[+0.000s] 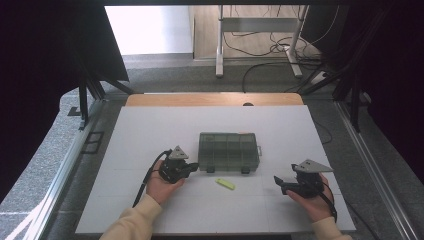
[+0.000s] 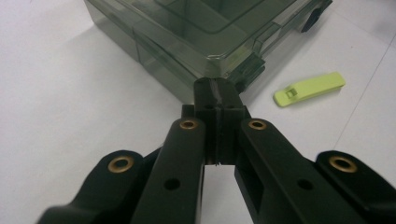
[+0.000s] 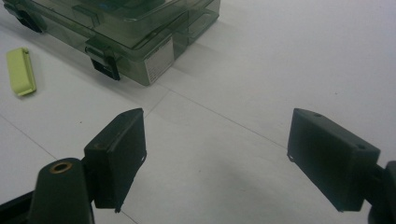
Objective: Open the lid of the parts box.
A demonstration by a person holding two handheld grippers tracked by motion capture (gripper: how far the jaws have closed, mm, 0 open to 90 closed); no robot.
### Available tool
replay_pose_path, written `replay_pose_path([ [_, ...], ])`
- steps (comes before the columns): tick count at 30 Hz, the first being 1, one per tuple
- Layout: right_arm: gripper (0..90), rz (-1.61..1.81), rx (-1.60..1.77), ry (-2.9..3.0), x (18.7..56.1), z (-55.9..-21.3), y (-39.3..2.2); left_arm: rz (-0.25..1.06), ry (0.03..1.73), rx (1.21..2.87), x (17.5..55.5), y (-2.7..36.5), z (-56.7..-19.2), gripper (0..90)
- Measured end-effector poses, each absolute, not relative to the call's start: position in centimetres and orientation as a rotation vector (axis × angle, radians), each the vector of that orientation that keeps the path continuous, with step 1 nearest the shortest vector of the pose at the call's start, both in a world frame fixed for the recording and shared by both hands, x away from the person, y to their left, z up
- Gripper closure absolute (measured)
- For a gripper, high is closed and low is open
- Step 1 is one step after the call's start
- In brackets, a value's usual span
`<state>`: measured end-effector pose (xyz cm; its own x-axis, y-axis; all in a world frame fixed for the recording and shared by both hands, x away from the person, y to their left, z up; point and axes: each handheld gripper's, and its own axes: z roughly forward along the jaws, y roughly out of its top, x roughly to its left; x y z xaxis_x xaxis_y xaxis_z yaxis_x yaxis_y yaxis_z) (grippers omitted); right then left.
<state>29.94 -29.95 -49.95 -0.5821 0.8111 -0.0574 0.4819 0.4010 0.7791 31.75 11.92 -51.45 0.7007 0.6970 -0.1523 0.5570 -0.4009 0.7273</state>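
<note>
Two claws rest low on the white bench [image 1: 150, 130], either side of a smoky green compartment box [image 1: 229, 152].

The left claw [image 1: 192, 168] is pinched fully together, its tips right at the box's near corner. The right claw [image 1: 278, 181] stands wide apart, gripping nothing, well clear of the box. A small lime-yellow clip [image 1: 225, 184] lies just before the box.
</note>
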Motion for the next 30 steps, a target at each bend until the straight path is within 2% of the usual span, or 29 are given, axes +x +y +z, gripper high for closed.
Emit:
replay_pose_path([
  [14,19.5,1.037,1.092,2.237,30.4,-49.8,-29.4,0.173,0.959,2.033,32.4,12.1,-51.2,90.0],
  [30,20.0,1.009,1.019,2.257,32.6,-49.6,-26.7,0.153,0.949,2.011,33.0,12.1,-50.9,90.0],
])
